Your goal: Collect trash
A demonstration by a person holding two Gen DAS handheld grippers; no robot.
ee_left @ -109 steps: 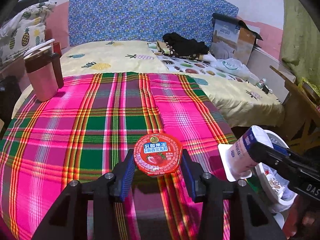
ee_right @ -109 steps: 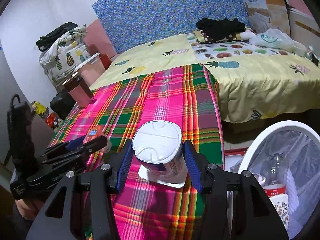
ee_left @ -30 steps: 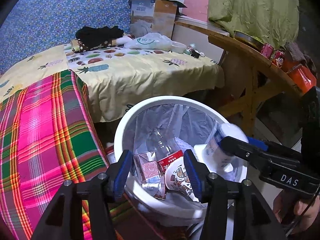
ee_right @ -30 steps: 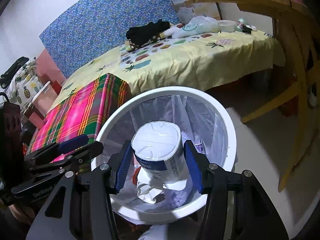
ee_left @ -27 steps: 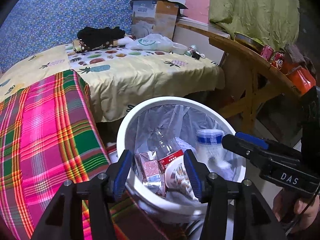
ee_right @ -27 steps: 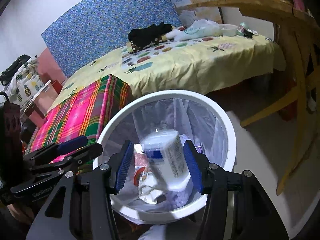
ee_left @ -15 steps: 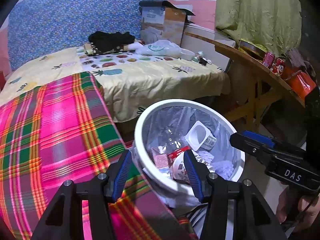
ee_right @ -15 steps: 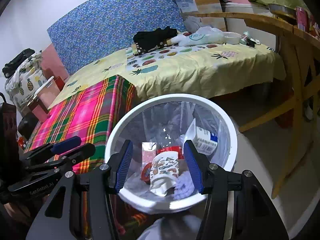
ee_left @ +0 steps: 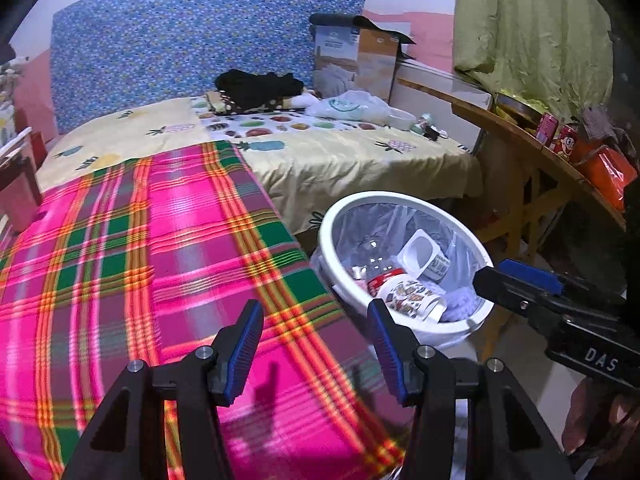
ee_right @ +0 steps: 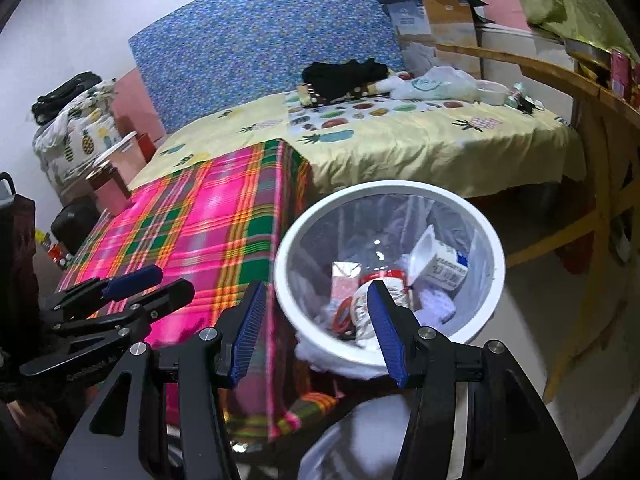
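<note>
**A:** So where's all the trash at?

**B:** Pretty much all of it sits in the round white plastic bin with the clear bag liner (ee_right: pixel 496 256), on the floor just beside the corner of the pink, green and orange plaid blanket (ee_left: pixel 132 256). Inside you can see a white yoghurt cup with a blue printed label (ee_right: pixel 438 262) lying tilted against the far wall, a patterned paper cup (ee_left: pixel 412 300) on its side, a small pink carton (ee_right: pixel 345 282) and a red lid or label next to it. There's some pale purple crumpled stuff in there too, can't tell what it is

**A:** And the grippers?

**B:** Both empty. Left gripper (ee_left: pixel 316 340) has its blue-padded fingers (ee_left: pixel 244 344) spread apart over the near edge of the blanket, nothing between them. Right gripper (ee_right: pixel 316 334) is the same, fingers spread and holding nothing, with the near rim of the bin showing between them

**A:** Anything left on the blanket?

**B:** Nope, it looks bare from both views. Beyond it there's the yellow pineapple-print sheet (ee_left: pixel 328 160) with a black bundle of clothes (ee_left: pixel 256 84) and a cardboard box (ee_left: pixel 356 60) at the back
</note>
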